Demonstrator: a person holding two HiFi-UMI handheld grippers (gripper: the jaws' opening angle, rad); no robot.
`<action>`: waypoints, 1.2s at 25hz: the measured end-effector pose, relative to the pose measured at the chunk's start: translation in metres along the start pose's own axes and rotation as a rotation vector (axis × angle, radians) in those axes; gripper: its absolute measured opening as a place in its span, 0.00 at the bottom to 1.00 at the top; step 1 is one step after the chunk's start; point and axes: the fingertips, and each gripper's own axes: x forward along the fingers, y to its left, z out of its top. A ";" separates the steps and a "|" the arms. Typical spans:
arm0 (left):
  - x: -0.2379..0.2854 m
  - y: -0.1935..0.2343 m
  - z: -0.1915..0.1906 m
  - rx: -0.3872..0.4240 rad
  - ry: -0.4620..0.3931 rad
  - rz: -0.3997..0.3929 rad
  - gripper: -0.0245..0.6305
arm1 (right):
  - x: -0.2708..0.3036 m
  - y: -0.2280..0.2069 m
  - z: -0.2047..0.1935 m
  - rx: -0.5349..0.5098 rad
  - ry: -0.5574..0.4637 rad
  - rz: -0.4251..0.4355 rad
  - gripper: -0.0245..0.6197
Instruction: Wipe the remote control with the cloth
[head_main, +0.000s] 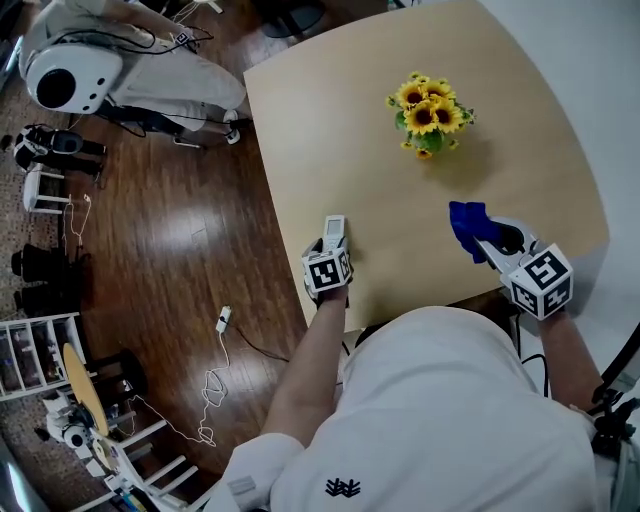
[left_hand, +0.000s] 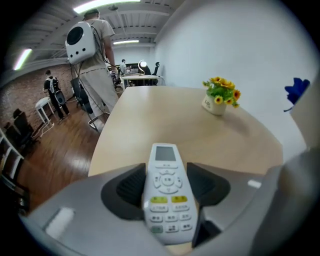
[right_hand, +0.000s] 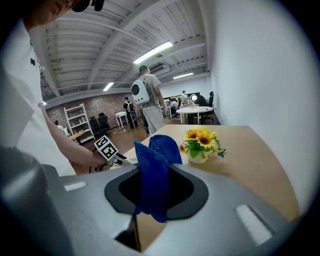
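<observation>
A white remote control (left_hand: 166, 192) with a small screen and rows of buttons is clamped between the jaws of my left gripper (left_hand: 167, 187), buttons facing up; in the head view the remote control (head_main: 333, 230) pokes out over the near left part of the table, ahead of the left gripper (head_main: 330, 256). My right gripper (right_hand: 156, 187) is shut on a blue cloth (right_hand: 154, 172) that stands up folded between its jaws. From above, the blue cloth (head_main: 467, 229) and right gripper (head_main: 492, 243) hover over the table's near right side, well apart from the remote.
The wooden table (head_main: 350, 130) carries a small pot of sunflowers (head_main: 428, 115) toward the far middle. A person with a white backpack (left_hand: 80, 40) stands by the table's far left corner. Cables (head_main: 215, 380) lie on the wooden floor at the left.
</observation>
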 end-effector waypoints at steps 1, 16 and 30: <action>0.005 0.001 -0.002 -0.009 0.006 0.005 0.46 | -0.001 -0.003 -0.001 0.000 0.002 0.000 0.17; 0.030 0.000 -0.029 -0.063 0.130 0.000 0.47 | 0.001 -0.011 -0.009 0.025 0.000 0.088 0.17; -0.035 -0.014 -0.078 0.255 0.134 0.042 0.50 | 0.018 0.016 -0.040 0.057 0.012 0.223 0.17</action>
